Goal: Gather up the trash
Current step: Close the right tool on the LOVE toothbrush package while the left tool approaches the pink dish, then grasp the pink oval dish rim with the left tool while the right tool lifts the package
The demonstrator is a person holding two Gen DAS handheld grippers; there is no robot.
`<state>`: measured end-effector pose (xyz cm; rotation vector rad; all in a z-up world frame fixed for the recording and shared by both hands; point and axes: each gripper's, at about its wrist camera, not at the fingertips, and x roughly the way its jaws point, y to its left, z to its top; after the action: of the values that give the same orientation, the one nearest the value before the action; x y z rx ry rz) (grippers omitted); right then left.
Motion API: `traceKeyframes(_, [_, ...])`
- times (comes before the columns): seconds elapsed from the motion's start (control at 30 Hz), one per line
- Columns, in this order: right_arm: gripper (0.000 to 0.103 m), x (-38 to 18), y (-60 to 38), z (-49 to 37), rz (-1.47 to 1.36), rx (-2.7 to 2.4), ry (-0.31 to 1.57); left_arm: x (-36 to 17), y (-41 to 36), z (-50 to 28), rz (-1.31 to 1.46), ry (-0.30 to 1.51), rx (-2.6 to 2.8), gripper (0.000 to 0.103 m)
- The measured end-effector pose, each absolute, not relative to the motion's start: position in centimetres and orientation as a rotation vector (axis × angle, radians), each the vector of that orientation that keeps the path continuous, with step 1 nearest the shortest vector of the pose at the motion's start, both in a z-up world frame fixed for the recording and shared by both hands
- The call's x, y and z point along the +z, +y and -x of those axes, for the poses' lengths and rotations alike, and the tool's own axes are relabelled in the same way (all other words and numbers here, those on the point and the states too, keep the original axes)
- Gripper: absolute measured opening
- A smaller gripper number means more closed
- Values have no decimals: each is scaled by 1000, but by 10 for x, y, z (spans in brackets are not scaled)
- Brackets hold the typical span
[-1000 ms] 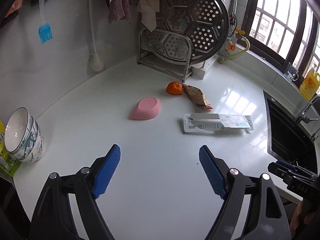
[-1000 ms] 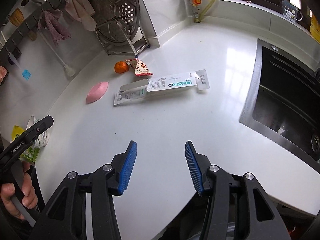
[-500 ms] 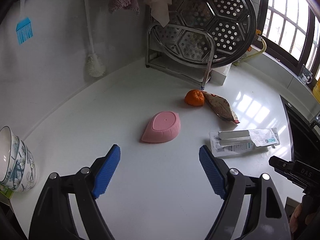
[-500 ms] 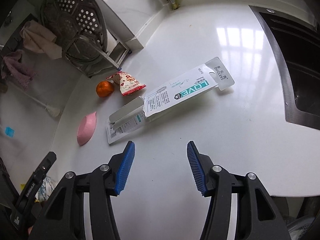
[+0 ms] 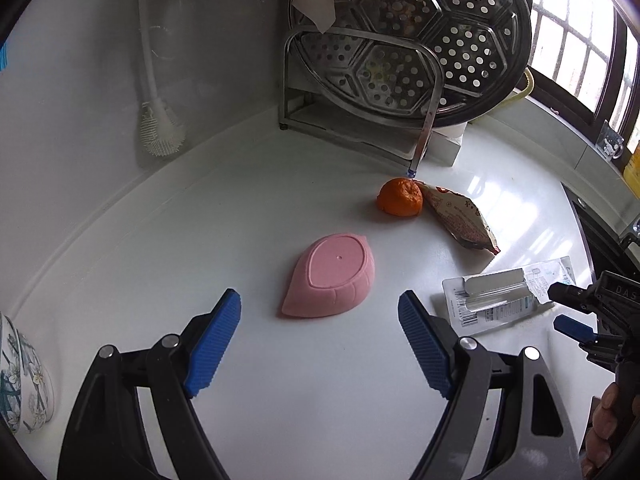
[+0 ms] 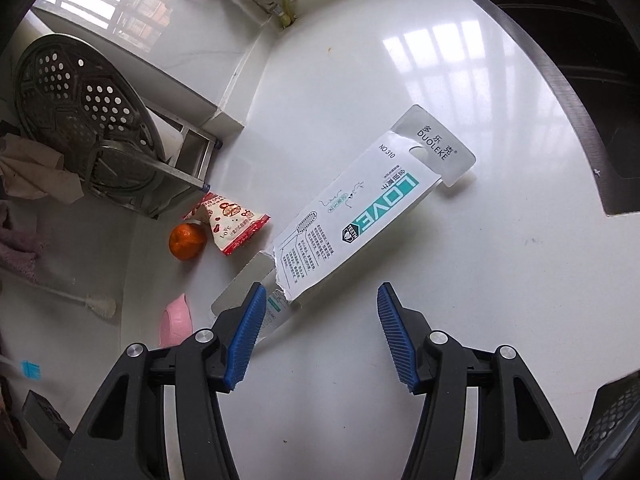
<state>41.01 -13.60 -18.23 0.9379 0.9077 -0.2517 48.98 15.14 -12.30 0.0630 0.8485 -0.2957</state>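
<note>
Toothbrush packaging lies flat on the surface, long axis running up-right from my right gripper, whose empty jaws stand apart at its torn near end, nearer than my wide-open left gripper.

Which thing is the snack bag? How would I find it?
Find the big round steamer tray standing in its rack at the back of the white counter. Just in front lies a small orange; the snack bag touches it, crinkly, red-and-white patterned.
</note>
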Motion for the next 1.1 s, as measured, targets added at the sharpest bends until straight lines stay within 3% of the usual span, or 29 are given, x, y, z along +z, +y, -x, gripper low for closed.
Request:
traceKeyframes(0.3, [54,-187,-142,-428,-985,-282,868,-139,144,-514,-102,855,-336,80])
traceKeyframes(0.47, [30,-190,-143,-435,-973,-276,881,-148,140,-530,-112,876,-362,80])
traceKeyframes(0.67, [20,-188,-144,-436,-944,-270,859,-155,136,-547,-105,891,-370,80])
traceKeyframes(1.1, [16,-185,-160,-423,-917,-247,840,-167,125,-559,-173,902,-403,83])
